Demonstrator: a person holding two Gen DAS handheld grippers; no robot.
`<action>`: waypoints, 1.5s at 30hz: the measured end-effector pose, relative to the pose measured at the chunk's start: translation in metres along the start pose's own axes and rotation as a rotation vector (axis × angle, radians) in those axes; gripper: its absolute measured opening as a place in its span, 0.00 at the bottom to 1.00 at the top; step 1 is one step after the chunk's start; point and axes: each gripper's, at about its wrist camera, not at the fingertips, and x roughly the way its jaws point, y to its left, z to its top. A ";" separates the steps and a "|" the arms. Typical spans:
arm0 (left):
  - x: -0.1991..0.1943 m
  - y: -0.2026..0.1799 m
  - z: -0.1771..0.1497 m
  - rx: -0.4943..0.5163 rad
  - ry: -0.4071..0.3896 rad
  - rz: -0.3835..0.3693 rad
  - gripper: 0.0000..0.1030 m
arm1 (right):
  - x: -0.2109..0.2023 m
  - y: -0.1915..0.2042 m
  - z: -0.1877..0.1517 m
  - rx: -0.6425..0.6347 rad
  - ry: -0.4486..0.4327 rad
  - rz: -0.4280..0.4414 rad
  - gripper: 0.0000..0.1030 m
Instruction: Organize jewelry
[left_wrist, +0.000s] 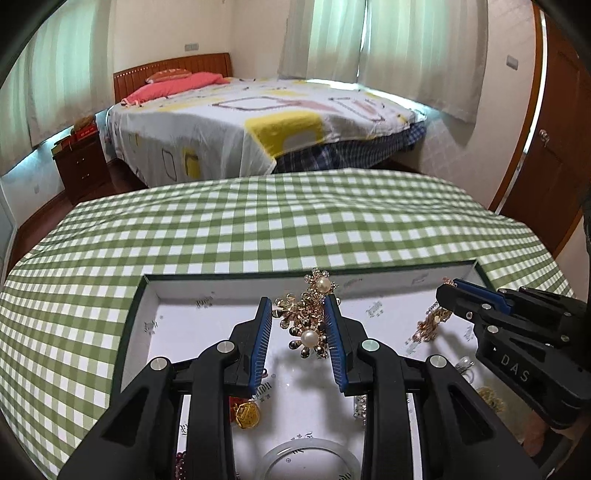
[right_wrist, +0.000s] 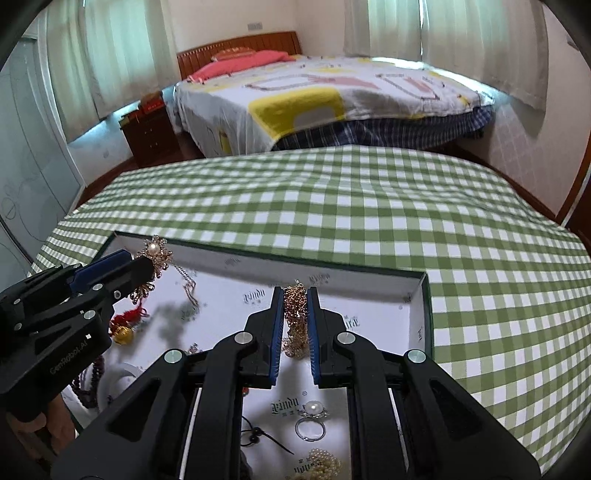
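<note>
Both tools work over the open box (left_wrist: 147, 291) on the table (left_wrist: 258, 221).

The left tool (left_wrist: 298, 314) stands fairly wide around the brooch (left_wrist: 306, 321), a gold flower cluster with pearls. Its long axis runs from 6 to 12 o'clock along the fingers, so the pads would close across its narrow width. The brooch sits nearer the 3 o'clock pad, seemingly touching it, with a clear gap at 9. Whether it hangs lifted or rests on the box floor I cannot tell.

The right tool (right_wrist: 295, 299) is narrow and grips the chain (right_wrist: 294, 321), a bunched gold strand dangling between its pads toward 6 o'clock, over the box's right half.

The left tool is nearer the brooch. Closing there looks like the pending move, and centring first would likely help.

Rings (right_wrist: 310, 421) lie on the box floor at 6 o'clock of the right tool.
</note>
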 end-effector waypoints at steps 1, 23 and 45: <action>0.002 0.000 -0.001 0.000 0.009 0.002 0.29 | 0.002 0.000 0.000 0.000 0.009 -0.001 0.12; 0.021 0.004 -0.004 -0.006 0.106 0.015 0.30 | 0.021 -0.006 0.001 0.037 0.120 0.014 0.21; -0.022 0.001 -0.002 0.002 -0.012 0.068 0.66 | -0.027 -0.001 -0.012 0.052 -0.011 -0.003 0.54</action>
